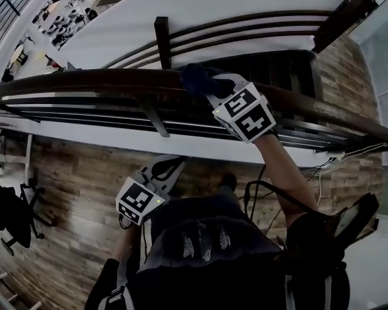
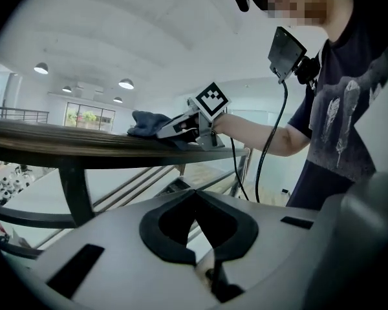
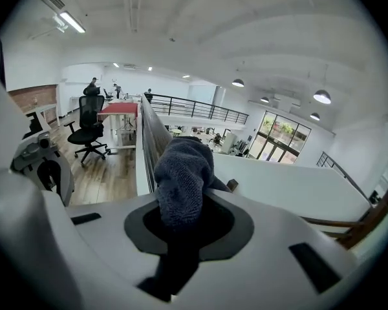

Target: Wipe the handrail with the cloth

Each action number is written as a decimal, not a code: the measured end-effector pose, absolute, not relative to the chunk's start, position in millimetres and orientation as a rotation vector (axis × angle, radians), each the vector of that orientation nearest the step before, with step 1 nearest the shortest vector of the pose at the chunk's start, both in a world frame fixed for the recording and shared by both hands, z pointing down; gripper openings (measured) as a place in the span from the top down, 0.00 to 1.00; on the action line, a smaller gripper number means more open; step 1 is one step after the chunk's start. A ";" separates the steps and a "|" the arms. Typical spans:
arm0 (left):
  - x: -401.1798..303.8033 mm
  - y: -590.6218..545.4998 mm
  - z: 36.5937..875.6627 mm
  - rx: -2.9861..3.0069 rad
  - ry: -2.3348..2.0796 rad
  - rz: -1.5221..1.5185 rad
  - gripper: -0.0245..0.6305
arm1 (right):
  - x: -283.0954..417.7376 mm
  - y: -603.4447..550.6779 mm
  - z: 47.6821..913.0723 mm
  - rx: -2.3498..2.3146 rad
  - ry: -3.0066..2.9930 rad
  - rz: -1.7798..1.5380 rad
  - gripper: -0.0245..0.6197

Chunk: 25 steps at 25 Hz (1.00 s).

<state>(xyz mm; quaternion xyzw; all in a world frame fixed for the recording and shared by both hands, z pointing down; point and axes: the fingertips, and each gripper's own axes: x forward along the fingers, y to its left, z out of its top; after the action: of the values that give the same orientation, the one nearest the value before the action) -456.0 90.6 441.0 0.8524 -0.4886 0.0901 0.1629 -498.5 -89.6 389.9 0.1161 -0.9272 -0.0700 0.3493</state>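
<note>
The dark wooden handrail (image 1: 103, 81) runs across the head view from left to right. A dark blue cloth (image 1: 202, 78) lies on top of it, and my right gripper (image 1: 213, 89) is shut on the cloth, pressing it to the rail. In the right gripper view the cloth (image 3: 184, 176) bulges out of the jaws of that gripper (image 3: 181, 219), hiding most of the rail (image 3: 152, 131) beyond. My left gripper (image 1: 171, 168) hangs below the rail near my body, shut and holding nothing. From the left gripper (image 2: 197, 223) I see the rail (image 2: 84, 147), the cloth (image 2: 149, 122) and the right gripper (image 2: 189, 128).
A metal bracket (image 1: 152, 116) and horizontal bars (image 1: 84, 112) sit under the rail, with a dark post (image 1: 162, 41) beyond. An office chair (image 1: 11, 215) stands at the left on the wood floor (image 1: 71, 173). Cables (image 1: 262, 192) trail from my arm. A red desk (image 3: 119, 108) stands far off.
</note>
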 end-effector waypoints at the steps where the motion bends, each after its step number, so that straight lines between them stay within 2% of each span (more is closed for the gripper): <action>1: -474.8 98.6 440.3 2.444 -1.375 0.278 0.95 | -517.7 -84.9 389.5 0.308 -2.405 -0.181 0.88; 5: -533.2 123.6 446.4 2.448 -1.346 0.328 0.95 | -590.4 -68.4 390.7 0.299 -2.395 -0.180 0.88; 11: -562.6 147.6 458.8 2.398 -1.347 0.274 0.95 | -669.6 -34.6 379.4 0.252 -2.410 -0.357 0.88; 15: -568.2 153.5 461.2 2.379 -1.348 0.245 0.95 | -638.5 22.2 379.4 0.170 -2.526 -0.471 0.88; 18: -578.1 155.8 469.2 2.366 -1.350 0.288 0.95 | -599.8 7.4 463.9 0.218 -2.284 -0.714 0.88; 20: -582.6 157.7 477.5 2.357 -1.334 0.327 0.95 | -591.3 -20.3 519.5 0.257 -2.153 -0.755 0.88; 25: -577.5 157.8 483.1 2.348 -1.292 0.391 0.95 | -619.7 -66.6 592.4 0.242 -2.017 -0.752 0.88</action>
<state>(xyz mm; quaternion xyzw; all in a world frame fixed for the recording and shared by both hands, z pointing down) -577.5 157.8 483.1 0.8467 -0.4660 0.1409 0.2148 -619.7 -66.6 592.4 0.0986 -0.8225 -0.3066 0.4687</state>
